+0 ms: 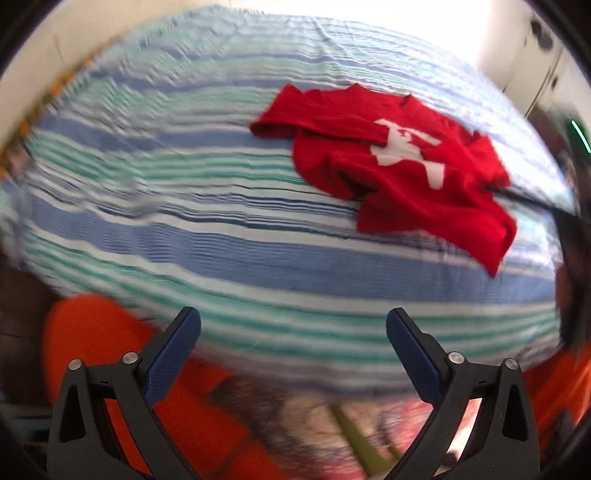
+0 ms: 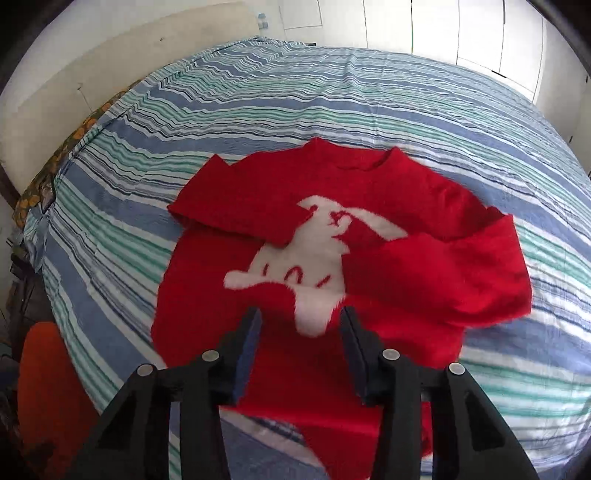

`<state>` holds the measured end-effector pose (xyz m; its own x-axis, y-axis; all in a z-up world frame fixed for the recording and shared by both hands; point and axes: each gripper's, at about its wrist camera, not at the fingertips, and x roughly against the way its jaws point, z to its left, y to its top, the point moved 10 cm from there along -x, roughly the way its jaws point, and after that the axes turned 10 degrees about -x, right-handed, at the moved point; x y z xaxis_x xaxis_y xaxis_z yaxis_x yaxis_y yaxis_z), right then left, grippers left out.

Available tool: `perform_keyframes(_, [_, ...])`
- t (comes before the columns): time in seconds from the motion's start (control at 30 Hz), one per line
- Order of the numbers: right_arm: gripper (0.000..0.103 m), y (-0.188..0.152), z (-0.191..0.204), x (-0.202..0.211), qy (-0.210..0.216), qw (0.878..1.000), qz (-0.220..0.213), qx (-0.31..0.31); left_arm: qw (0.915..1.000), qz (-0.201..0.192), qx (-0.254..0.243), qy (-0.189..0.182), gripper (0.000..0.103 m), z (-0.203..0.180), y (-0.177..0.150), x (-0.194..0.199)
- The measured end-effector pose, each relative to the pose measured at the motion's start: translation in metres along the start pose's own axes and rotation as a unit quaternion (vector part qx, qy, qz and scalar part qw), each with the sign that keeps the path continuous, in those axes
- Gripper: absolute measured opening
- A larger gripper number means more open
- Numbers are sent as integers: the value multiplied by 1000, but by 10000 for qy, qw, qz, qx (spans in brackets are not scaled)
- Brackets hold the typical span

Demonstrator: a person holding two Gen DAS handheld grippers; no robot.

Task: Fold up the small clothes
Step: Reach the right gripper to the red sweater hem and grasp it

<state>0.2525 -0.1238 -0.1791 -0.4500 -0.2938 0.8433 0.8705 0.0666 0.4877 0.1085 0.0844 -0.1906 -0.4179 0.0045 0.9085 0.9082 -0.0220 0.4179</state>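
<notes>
Right wrist view: red sweater (image 2: 369, 229) lies mid-frame on the striped bedsheet (image 2: 332, 92), both sleeves folded across the white animal motif. Right gripper (image 2: 301, 317) is half open above the hem, nothing pinched. Left gripper (image 1: 293, 317) gapes wide, empty, sweater at upper right. Best to pinch the hem at both corners and fold up evenly. Soft bed, pale headboard (image 2: 129, 62), white wardrobe doors (image 2: 480, 29) behind.

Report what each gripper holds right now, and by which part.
Nothing is held. The left gripper hangs open over the striped bedsheet; the right gripper, jaws half closed, is above the red sweater hem without pinching it.
</notes>
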Motion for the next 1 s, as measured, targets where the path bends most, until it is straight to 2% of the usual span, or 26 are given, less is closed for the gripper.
perform_keyframes(0.07, [48, -34, -23, 15, 52, 9990, 35, -439, 9983, -46, 95, -579, 87, -3, 11, -29])
perform_keyframes(0.13, [48, -77, -50, 26, 77, 9957, 151, -911, 9959, -34, 78, -906, 86, -9, 19, -52])
perform_keyframes(0.2, [48, -115, -68, 25, 221, 9912, 448, -1222, 9945, 51, -81, -1047, 86, -19, 29, -78])
perform_keyframes(0.27, [48, -134, -78, 15, 401, 9876, 586, -1400, 9951, 206, -246, -931, 86, -27, 35, -94])
perform_keyframes(0.37, [48, -128, -87, -5, 662, 9835, 405, -1635, 9954, 247, -215, -905, 86, -36, 37, -89])
perform_keyframes(0.43, [48, -111, -84, -16, 1010, 9790, 123, -1766, 9954, 163, -143, -929, 88, -38, 34, -80])
perform_keyframes(0.5, [48, -100, -81, -31, 1347, 9711, 40, -1970, 9970, 150, -104, -756, 88, -32, 22, -70])
perform_keyframes(0.53, [40, -96, -82, -37, 1419, 9675, 77, -2090, 9976, 153, -102, -671, 88, -27, 18, -67])
perform_keyframes(0.57, [11, -94, -83, -41, 1403, 9651, 144, -2207, 9982, 153, -101, -575, 88, -22, 11, -62])
perform_keyframes(0.6, [7, -93, -82, -42, 1408, 9613, 251, -2353, 9986, 141, -85, -507, 88, -15, 5, -57])
perform_keyframes(0.63, [7, -92, -80, -33, 1582, 9560, 249, -2458, 9989, 124, -56, -447, 88, -9, -2, -51])
perform_keyframes(0.67, [7, -88, -76, -18, 1880, 9484, 167, -2548, 9992, 113, -19, -386, 88, -2, -10, -45])
perform_keyframes(0.73, [7, -83, -65, 29, 2724, 9212, -40, -2778, 9994, 134, 3, -318, 88, 6, -21, -39])
perform_keyframes(0.8, [7, -79, -64, 75, 3376, 8940, -266, -2933, 9994, 173, -17, -314, 88, 9, -30, -36])
perform_keyframes(0.83, [7, -78, -66, 91, 3508, 8873, -357, -2973, 9993, 181, -37, -340, 88, 7, -31, -36])
perform_keyframes(0.93, [7, -82, -106, 111, 3397, 8764, -670, -3348, 9984, 220, -193, -475, 89, -7, -26, -41])
perform_keyframes(1.0, [7, -92, -138, 92, 2833, 8891, -661, -3534, 9971, 239, -280, -672, 90, -16, -19, -50])
